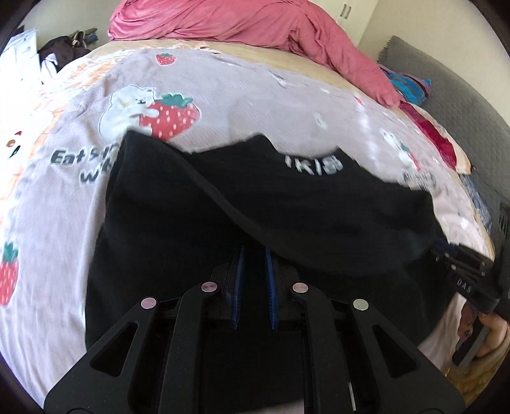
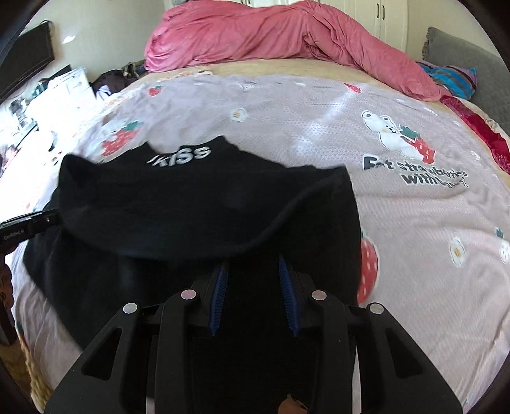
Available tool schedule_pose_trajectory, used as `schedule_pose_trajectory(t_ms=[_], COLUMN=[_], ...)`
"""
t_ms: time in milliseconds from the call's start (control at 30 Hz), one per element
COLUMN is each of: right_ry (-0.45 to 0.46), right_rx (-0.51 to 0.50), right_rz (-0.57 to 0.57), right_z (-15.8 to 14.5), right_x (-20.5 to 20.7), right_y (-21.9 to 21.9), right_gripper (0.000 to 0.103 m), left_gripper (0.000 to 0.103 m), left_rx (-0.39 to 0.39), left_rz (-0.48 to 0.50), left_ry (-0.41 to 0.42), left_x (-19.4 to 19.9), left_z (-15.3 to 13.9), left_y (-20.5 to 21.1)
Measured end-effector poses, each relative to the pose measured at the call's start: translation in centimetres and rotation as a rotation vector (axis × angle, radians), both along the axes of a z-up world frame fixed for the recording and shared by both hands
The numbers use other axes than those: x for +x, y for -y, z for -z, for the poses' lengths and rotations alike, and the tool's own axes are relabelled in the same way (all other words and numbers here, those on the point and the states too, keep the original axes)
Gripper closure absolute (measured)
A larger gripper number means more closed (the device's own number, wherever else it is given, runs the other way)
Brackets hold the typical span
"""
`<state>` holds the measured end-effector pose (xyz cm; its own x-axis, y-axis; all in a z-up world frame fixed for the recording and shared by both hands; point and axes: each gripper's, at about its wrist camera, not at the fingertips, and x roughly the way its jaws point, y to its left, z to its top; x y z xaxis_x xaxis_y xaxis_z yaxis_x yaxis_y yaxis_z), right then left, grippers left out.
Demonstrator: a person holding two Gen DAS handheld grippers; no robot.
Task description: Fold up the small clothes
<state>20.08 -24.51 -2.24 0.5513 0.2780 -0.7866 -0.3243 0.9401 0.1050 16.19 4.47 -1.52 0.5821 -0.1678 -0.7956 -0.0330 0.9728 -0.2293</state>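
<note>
Gripping black garment (image 1: 223, 203) hem, left gripper (image 1: 254, 251), right gripper (image 2: 253, 261), pink duvet (image 2: 271, 35) heaped beyond, strawberry-print sheet (image 2: 414, 223) underneath.

My left claw (image 1: 254, 254) sits low over the black garment (image 1: 242, 203), its blue-padded fingers (image 1: 237, 286) a little apart, their tips lost under a raised fold of the cloth; I cannot tell whether they pinch it. White lettering (image 1: 314, 165) shows near the garment's far edge, too blurred to read. The garment lies on a bed sheet (image 1: 242, 95) printed with a bear and strawberry (image 1: 149, 110). A pink duvet (image 1: 255, 22) is heaped at the far side, beside a grey headboard (image 1: 446, 82). My right claw (image 1: 468, 274) juts in at the right edge, touching the cloth.
</note>
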Motion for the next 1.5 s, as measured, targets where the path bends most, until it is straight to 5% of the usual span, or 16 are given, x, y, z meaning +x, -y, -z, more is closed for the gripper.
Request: schedule_pose_trajectory(t_ms=[200,400,867,967,1000,1167,1500], right_ry=[0.008,0.073,0.035,0.04,0.041,0.049,0.042], right_rx=[0.016,-0.01,-0.041,-0.058,-0.055,0.07,0.354], right_rz=[0.097,0.126,0.14,0.11,0.101,0.137,0.199], right_z=[0.2,-0.8,0.9,1.3,1.4,0.3,-3.5], right_x=[4.1,3.5,4.6,4.9,4.8,4.4,6.1], right_y=[1.7,2.8,3.8,3.2,3.0,4.9,9.4], right_gripper=[0.071,0.067,0.067,0.081,0.087,0.095,0.096], left_gripper=[0.096,0.086,0.076,0.081,0.091,0.103,0.103], left_rx=[-0.029,-0.024,0.016,0.047,0.063,0.036,-0.113], left_rz=[-0.124,-0.213,-0.201,-0.203,-0.205,-0.189,-0.231], left_ry=[0.039,0.068,0.031,0.034,0.035,0.04,0.153], left_x=[2.5,1.9,2.9,3.0,3.0,2.3,1.0], left_z=[-1.2,-2.2,0.4,0.7,0.8,0.5,-3.8], left_y=[-4.0,-8.0,-7.9,-7.5,-7.4,-8.5,-11.7])
